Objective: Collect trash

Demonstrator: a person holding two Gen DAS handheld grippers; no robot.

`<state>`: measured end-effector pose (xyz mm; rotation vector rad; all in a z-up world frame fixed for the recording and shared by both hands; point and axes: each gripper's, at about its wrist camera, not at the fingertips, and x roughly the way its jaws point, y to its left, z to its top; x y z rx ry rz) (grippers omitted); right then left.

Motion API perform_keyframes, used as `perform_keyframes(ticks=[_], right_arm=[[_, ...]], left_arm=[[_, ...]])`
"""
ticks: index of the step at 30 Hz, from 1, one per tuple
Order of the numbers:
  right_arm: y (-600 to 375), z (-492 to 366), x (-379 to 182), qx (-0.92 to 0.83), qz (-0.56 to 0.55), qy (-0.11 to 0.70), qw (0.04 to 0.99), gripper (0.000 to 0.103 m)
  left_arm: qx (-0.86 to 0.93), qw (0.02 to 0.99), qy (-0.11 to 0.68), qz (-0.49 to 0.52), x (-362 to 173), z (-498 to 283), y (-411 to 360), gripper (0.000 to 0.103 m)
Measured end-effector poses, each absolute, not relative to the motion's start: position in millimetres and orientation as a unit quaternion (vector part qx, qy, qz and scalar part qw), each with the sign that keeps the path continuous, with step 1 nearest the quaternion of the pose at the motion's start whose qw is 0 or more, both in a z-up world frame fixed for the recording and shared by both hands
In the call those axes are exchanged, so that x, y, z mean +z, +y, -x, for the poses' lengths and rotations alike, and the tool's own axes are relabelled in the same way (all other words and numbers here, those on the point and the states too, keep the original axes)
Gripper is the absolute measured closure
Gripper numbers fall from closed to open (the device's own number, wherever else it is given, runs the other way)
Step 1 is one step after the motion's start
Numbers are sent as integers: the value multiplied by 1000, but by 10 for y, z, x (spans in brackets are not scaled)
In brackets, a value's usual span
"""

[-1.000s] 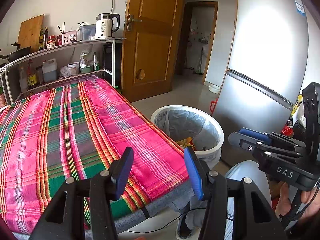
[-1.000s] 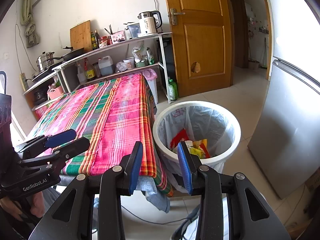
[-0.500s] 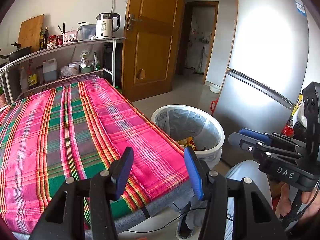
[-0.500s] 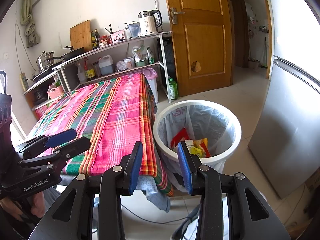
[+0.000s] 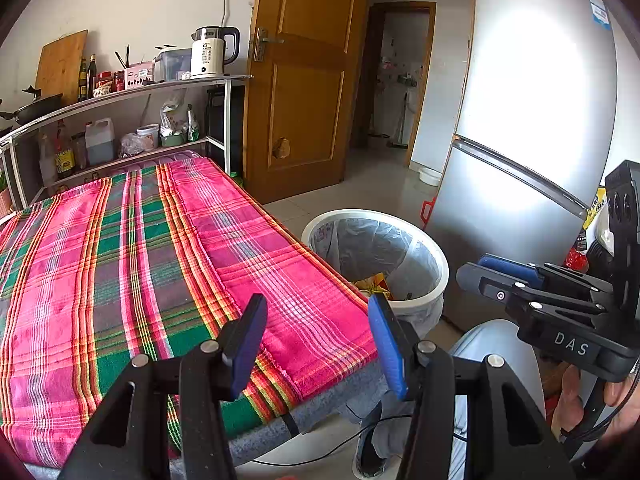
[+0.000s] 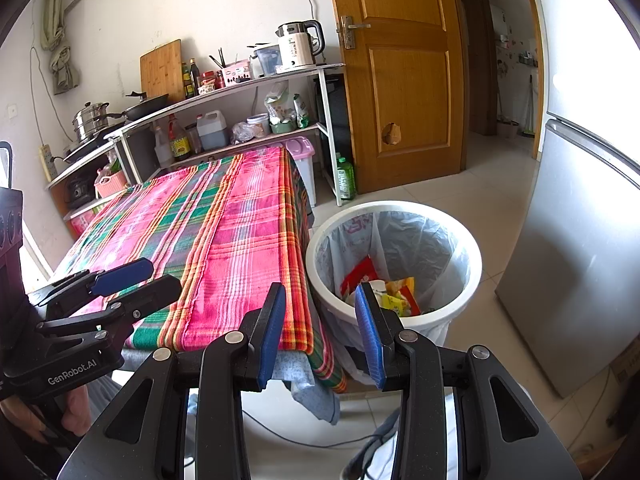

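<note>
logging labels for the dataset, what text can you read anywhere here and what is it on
"DAS": on the right gripper body, seen from the left wrist.
"GenRobot.AI": on the left gripper body, seen from the right wrist.
"15": on the white kettle.
Red print on the bin liner, the fridge sticker and the shelf bottle labels: too blurred to read.

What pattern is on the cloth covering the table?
A pink, green and orange plaid cloth, clearest from the left wrist view.

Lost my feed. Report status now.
Left gripper open, empty. Right gripper open, empty. Wrappers in bin. Tablecloth shows no trash.
</note>
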<state>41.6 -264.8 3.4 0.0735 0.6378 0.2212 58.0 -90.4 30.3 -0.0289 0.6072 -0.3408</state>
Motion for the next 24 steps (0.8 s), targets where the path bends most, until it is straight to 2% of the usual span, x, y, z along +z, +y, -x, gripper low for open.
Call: perform_keyframes(ticks=[24], right_arm=[[-2650,-421,22,108,-35,312,943,66]], left_arm=[[-162,940,299,11,288,-578,-910,49]])
